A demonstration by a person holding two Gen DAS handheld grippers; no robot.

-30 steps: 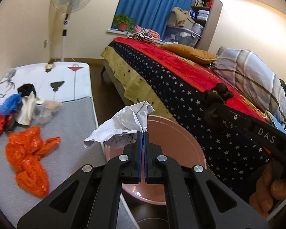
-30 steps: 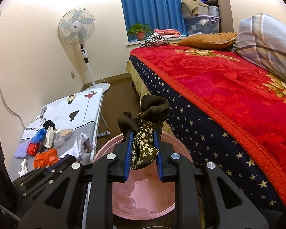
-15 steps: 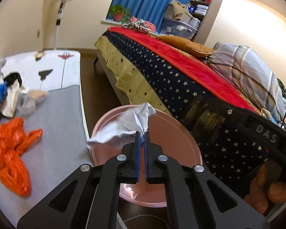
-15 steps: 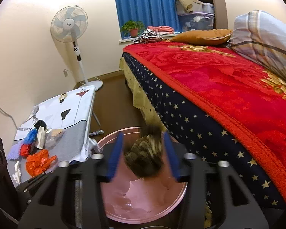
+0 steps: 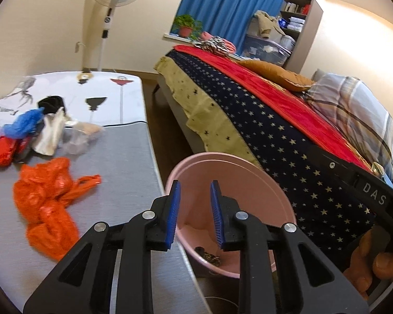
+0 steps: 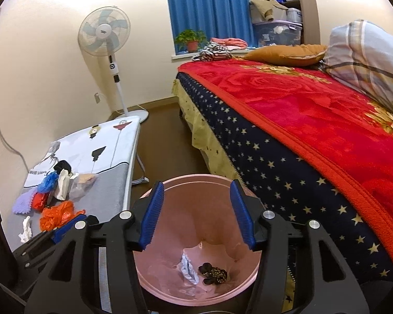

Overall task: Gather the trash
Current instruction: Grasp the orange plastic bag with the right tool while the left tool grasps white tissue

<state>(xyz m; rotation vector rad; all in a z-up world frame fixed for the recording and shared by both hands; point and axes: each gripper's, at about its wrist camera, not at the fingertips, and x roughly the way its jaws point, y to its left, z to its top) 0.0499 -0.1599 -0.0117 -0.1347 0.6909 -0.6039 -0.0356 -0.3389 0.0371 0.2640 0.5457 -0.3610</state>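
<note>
A: Left wrist view. The left gripper (image 5: 194,212) hangs over the near rim of the round pink plastic bin (image 5: 280,198). Its jaws are opening, a narrow gap so far, with nothing between the blue pads. A dark patterned scrap (image 5: 209,255) shows at the bin's bottom.

B: And what is left to pick up?

A: All on the grey-and-white padded board (image 5: 123,157) to the left: a crumpled orange plastic bag (image 5: 47,204), then further back a blue plastic wad (image 5: 23,124), a red wrapper (image 5: 2,150), a white paper piece (image 5: 51,136) and a clear plastic bag (image 5: 78,138). The person's fingers (image 5: 374,261) show at lower right.

B: Right wrist view?

A: The right gripper (image 6: 200,213) stands moderately wide, empty, directly above the bin. Inside lie a crumpled white paper (image 6: 188,265) and the dark scrap, just beside each other. The other gripper's black frame sits at lower left.

B: Risks?

A: My guess: the two grippers are close together over the bin, so reaching back to the board could knock them or clip the rim and tip it. The orange bag is slack and slippery; a shallow pinch may catch one loose fold and drop it short, on the floor between board and bin.
</note>
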